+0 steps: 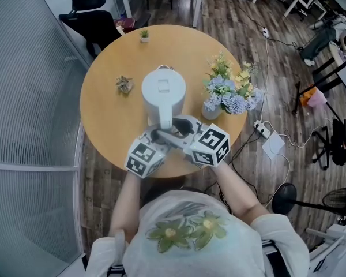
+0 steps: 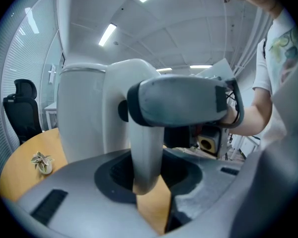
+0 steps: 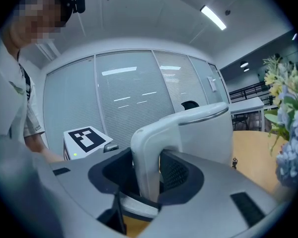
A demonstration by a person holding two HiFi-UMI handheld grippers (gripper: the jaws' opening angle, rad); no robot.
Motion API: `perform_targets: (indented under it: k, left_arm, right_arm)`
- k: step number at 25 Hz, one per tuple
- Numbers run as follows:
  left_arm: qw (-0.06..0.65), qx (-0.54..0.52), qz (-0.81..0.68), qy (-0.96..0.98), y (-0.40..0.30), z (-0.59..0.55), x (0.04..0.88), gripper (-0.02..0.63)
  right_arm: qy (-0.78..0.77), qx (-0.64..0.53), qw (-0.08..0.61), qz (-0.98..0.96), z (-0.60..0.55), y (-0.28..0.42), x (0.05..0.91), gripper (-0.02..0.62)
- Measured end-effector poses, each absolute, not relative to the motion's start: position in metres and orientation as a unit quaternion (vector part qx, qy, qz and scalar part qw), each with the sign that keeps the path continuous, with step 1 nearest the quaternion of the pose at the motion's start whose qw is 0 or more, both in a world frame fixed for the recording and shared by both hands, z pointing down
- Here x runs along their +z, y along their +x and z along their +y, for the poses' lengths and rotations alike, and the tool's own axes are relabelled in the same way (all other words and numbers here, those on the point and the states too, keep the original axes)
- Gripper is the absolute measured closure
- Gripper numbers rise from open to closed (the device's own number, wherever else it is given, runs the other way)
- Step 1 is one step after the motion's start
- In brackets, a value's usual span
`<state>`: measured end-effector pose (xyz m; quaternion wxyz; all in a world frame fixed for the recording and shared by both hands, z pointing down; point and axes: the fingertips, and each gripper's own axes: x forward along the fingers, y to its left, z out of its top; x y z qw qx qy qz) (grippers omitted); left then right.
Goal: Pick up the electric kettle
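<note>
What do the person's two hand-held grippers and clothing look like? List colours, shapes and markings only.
The left gripper and right gripper match: broad, rounded light-grey fingers with dark, textured inner pads and small dark slots. Each carries a white cube printed with black square markers. The person wears a white short-sleeved shirt with a yellow-green flower print.

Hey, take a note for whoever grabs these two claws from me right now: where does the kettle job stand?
Left claw: shut on the handle of the kettle.
Right claw: shut on the same handle from the opposite side.
Kettle: upright, lid down, near the middle of the round table, with the flowers close on its right.
Done: both grips set.
Left: lift it straight up. Whether the base is off the table yet cannot be told.
</note>
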<state>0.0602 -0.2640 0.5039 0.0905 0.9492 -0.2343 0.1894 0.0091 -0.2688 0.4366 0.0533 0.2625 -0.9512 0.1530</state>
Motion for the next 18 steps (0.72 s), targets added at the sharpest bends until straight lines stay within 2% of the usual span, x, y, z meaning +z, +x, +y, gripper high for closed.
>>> perform_targets:
  k: [18]
  left_arm:
    - [0.044,0.191,-0.232,0.953,0.056,-0.222,0.475,0.482]
  right_arm:
    - [0.264,0.096,0.054,-0.958,-0.224,0.005,0.4,0.41]
